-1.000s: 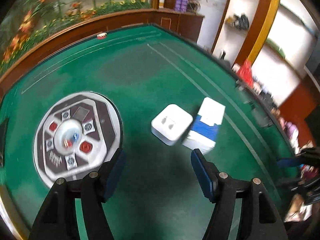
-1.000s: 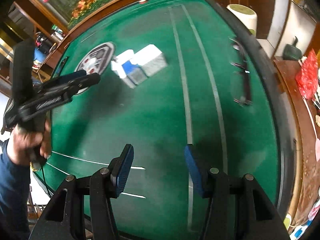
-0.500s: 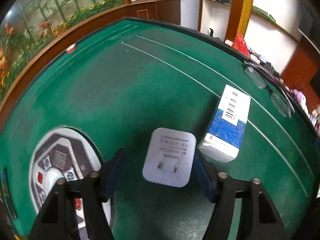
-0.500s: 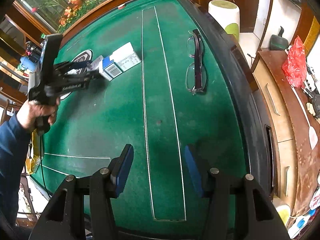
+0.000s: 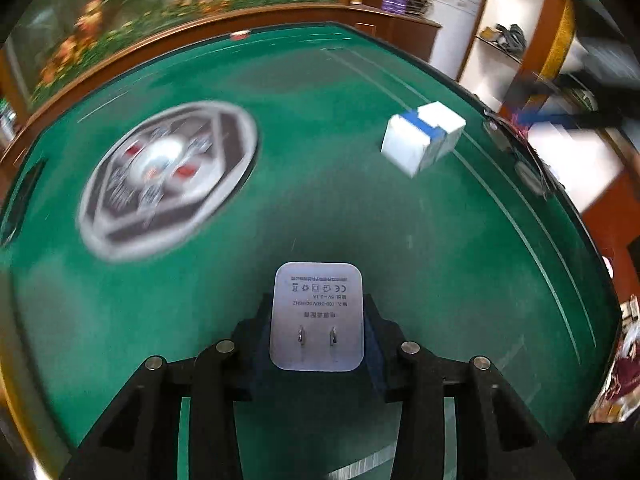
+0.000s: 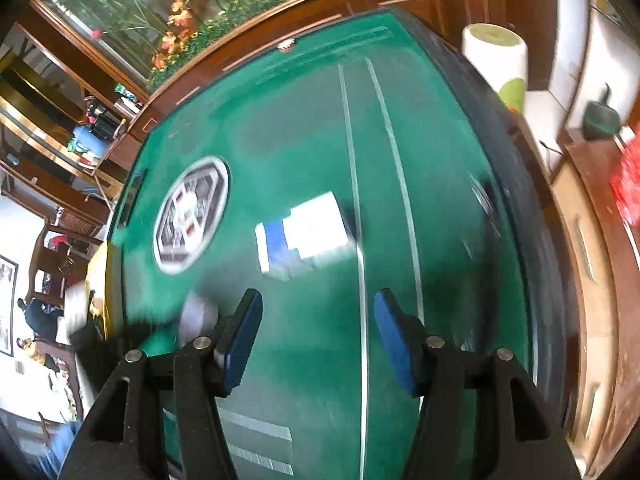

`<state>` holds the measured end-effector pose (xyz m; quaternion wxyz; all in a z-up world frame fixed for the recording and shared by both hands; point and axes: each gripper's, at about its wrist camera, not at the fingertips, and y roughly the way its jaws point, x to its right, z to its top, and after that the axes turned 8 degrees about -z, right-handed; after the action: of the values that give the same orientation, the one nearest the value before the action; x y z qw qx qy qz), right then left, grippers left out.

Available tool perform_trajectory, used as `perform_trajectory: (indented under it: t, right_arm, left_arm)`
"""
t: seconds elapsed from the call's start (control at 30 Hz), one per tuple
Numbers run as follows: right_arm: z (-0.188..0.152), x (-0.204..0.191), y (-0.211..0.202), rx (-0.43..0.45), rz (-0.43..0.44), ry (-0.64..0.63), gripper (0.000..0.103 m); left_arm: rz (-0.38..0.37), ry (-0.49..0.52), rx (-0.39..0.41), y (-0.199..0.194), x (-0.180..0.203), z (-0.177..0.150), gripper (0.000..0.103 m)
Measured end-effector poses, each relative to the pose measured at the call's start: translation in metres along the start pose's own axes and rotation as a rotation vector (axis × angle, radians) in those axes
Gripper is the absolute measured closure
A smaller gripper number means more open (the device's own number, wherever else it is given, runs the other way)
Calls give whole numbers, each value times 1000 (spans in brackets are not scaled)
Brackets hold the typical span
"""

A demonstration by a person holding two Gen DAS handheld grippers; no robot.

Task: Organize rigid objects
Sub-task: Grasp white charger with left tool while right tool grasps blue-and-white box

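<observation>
The white charger (image 5: pixel 318 316) sits between the blue pads of the left hand-held gripper (image 5: pixel 318 332), its two prongs and printed label facing the camera. The jaws are closing and both pads lie against its sides, so it is gripped, above the green bench (image 5: pixel 320 208) rather than lying on it. In the right wrist view the charger shows only as a pale blur at the lower left (image 6: pixel 198 316).

Further out on the bench, well apart from the charger, lies a white and blue box (image 5: pixel 422 140), near the white lines along the bench's right side. In the right wrist view the box (image 6: pixel 306 232) lies just left of those lines, blurred.

A round panel (image 5: pixel 168 176) with red and grey markings is set into the bench to the left.

The right hand-held gripper (image 6: pixel 318 340) hangs over bare green felt with its jaws opening and nothing between them.
</observation>
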<state>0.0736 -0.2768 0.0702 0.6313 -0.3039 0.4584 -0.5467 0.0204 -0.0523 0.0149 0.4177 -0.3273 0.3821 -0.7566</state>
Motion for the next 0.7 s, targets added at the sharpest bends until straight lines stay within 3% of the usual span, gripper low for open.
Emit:
perform_trajectory:
  t: [0.13,0.2,0.3,0.43,0.53,0.63,0.7]
  right_arm:
    - [50,-15,47,-35,-29,-48,43]
    - [61,-15,64,-26,-51,-50,43]
    - [61,-12,90,-126,-24,-50,43]
    - [22,-14,78,-221,48,-44,43]
    - [-30,-26,54,-301,188,-50,42]
    - [-62,-31,32,-276,166,-79,42]
    - [-69,-33,19,-210,118,-118,42]
  left_arm:
    - [12,-55,2,-15,-4,-25,61]
    - [20,-87,9,-21,-7,-32,61]
    - [20,-115,13,-26,-11,-42,61]
    - [14,-145,15,-30,-16,-45,61]
    - [3,-170,21,-31,-21,-47,61]
    - [5,-169,19,-31,-21,-46,61]
    - [3,-162,20,-31,-20,-47,61]
